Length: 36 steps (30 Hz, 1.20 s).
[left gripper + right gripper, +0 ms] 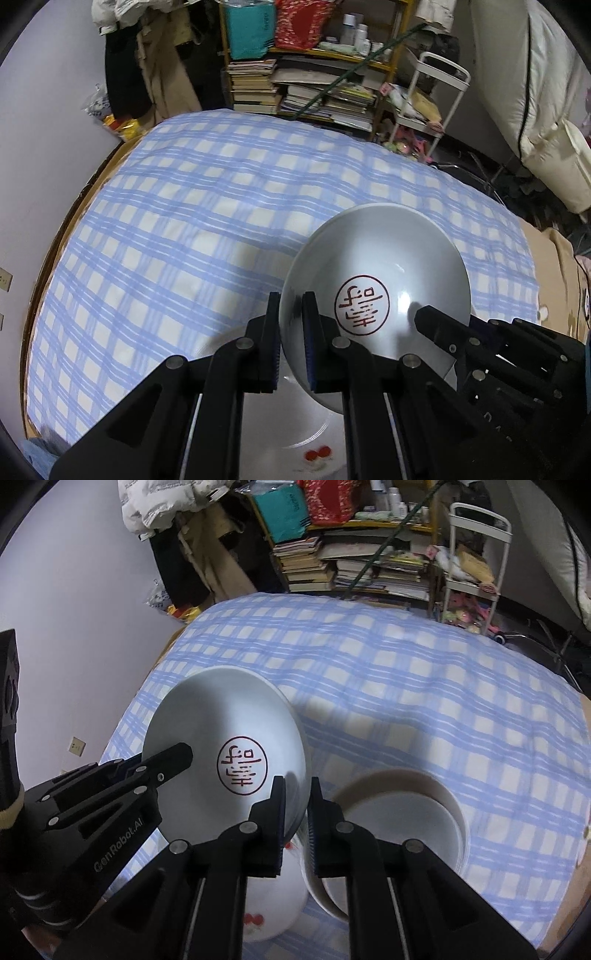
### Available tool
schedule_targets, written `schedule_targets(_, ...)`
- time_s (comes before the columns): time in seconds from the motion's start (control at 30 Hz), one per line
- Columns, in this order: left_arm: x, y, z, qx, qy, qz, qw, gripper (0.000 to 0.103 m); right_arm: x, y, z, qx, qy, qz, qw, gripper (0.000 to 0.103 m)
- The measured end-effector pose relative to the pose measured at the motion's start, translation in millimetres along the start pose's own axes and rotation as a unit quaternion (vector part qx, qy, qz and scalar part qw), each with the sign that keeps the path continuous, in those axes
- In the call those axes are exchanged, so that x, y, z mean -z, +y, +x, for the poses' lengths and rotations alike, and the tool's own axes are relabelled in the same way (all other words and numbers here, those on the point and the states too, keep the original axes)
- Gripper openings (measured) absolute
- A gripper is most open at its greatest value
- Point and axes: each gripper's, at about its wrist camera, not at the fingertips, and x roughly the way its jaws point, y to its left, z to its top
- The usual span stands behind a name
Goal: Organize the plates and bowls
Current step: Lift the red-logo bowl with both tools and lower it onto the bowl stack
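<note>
A white bowl [376, 273] with a round red seal mark inside hangs tilted above the blue checked cloth [184, 221], gripped from both sides. My left gripper [291, 299] is shut on its left rim, one pad inside and one outside. My right gripper [297, 786] is shut on the opposite rim of the bowl [221, 731]. Each wrist view shows the other gripper: the right one [424, 315] and the left one [177, 755]. Under the bowl lies a white plate [266, 424] with a small red cherry print. A stack of brown-sided white bowls [406, 812] stands to the right.
Crowded shelves of books [295, 88] and a white trolley [436, 103] stand beyond the table's far edge. A pale wall [44, 129] runs along the left. Brown cardboard [550, 258] shows past the cloth's right edge. Bare cloth [424, 686] stretches across the table's far half.
</note>
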Motion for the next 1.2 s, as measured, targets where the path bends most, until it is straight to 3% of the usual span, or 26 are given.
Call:
schedule_targets(0.53, 27.5, -68.2, -4.8, 0.028, 0.027, 0.036, 0.9986, 0.011, 42.0, -64.0, -37.8, 0.017, -0.009, 0.05, 0.999, 0.012)
schedule_targets(1.2, 42.5, -88.7, 36.6, 0.015, 0.084, 0.045, 0.9953, 0.011, 53.6, -93.0, -3.8, 0.048, 0.036, 0.062, 0.996, 0.012)
